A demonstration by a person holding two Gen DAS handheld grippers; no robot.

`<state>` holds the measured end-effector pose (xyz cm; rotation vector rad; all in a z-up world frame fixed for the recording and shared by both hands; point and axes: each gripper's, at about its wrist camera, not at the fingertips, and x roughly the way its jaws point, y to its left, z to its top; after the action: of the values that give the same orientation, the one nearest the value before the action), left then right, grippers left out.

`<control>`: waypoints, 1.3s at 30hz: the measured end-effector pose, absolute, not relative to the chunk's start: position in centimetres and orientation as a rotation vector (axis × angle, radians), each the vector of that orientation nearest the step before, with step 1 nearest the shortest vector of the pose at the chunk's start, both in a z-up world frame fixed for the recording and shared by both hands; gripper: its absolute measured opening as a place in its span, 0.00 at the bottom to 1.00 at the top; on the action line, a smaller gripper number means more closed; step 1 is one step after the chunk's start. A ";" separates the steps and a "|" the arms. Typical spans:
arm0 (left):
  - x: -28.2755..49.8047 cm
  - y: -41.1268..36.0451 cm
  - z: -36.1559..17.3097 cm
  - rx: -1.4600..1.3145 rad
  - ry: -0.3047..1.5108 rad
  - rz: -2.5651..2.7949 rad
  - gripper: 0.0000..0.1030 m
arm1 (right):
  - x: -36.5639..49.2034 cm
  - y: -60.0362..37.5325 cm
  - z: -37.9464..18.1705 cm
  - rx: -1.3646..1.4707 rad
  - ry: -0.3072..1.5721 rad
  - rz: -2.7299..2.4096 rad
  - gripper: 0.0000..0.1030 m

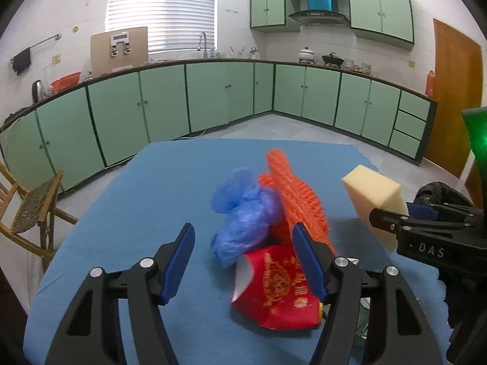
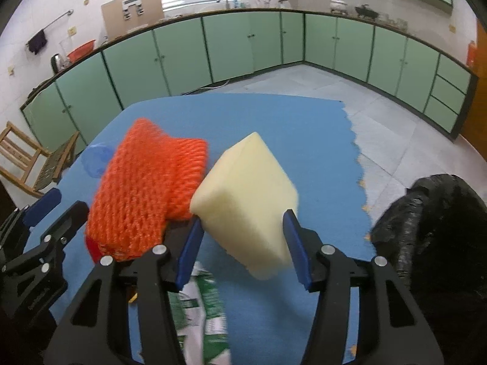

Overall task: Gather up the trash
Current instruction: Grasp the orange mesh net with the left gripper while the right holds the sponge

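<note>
On the blue bench (image 2: 304,127), the right hand-held gripper (image 2: 243,243) grasping the foam block (image 2: 243,194) should carry it level toward the black bag (image 2: 432,222) beside it, while the left hand-held gripper (image 1: 243,261) hangs unclenched.

Blue-clothed table (image 1: 127,200) bears blue bag (image 1: 243,213), orange netting (image 1: 296,200), red packet (image 1: 277,292).

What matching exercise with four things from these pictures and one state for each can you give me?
Things:
1. yellow foam block
2. orange foam net
3. left gripper
4. red packet

States:
A. lies flat on the blue cloth
B. open, holding nothing
C. held between the right gripper pads
D. stands up beside the blue plastic bag

Pairs: 1-C, 2-D, 3-B, 4-A
</note>
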<state>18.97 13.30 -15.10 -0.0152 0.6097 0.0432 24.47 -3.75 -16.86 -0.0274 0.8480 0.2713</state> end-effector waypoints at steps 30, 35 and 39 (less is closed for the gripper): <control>21.2 9.9 -16.3 0.006 0.665 -0.019 0.58 | 24.0 -7.8 -15.7 -0.014 0.840 0.248 0.34; 21.8 9.4 -17.0 0.003 0.698 -0.035 0.25 | 23.9 -7.4 -15.5 -0.015 0.838 0.263 0.34; 21.7 9.3 -16.6 0.008 0.686 -0.036 0.12 | 23.7 -7.0 -15.0 -0.032 0.828 0.271 0.34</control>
<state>21.71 9.32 -16.64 0.0082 0.6858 -0.0361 23.66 -6.98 -15.03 -0.0323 0.8282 0.2707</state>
